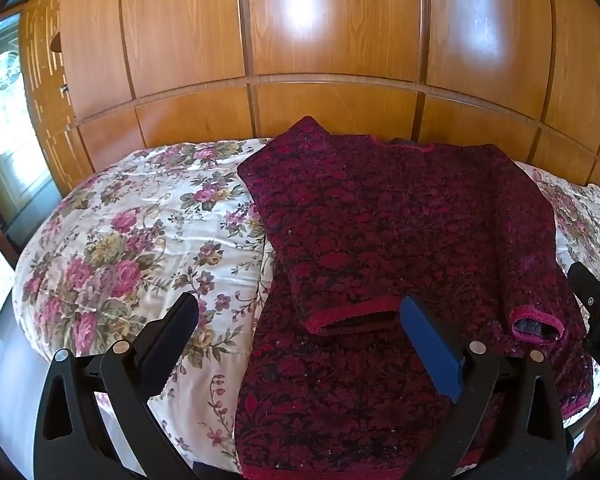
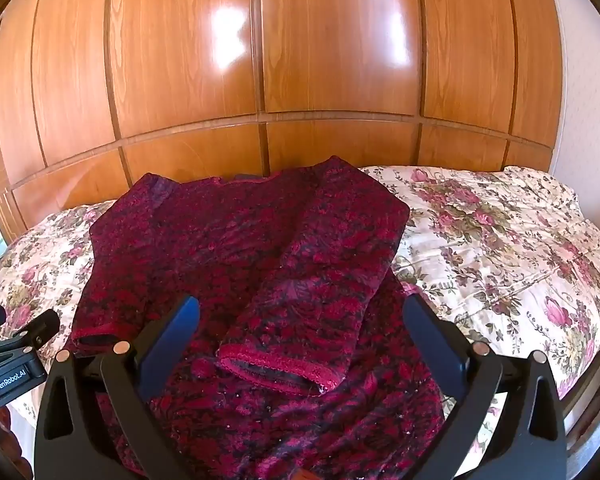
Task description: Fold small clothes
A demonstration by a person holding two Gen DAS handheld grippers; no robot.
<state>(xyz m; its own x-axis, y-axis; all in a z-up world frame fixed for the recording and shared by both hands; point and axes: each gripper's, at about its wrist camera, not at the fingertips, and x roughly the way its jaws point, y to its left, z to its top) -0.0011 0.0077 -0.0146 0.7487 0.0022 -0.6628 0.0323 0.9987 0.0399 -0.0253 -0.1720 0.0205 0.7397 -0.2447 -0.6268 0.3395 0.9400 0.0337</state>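
A dark red patterned sweater (image 1: 400, 216) lies flat on the floral bedspread (image 1: 132, 240), its long axis running near to far: neckline at the far end toward the wooden wardrobe (image 1: 332, 40), hem at the near edge of the bed. Both sleeves are folded in over the body, cuffs pointing toward the near side. The left gripper (image 1: 300, 320) hovers over the near left part of the sweater, jaws spread wide and holding nothing. The right gripper (image 2: 300, 320) hangs above the right sleeve's cuff (image 2: 280, 368), likewise wide apart and empty.
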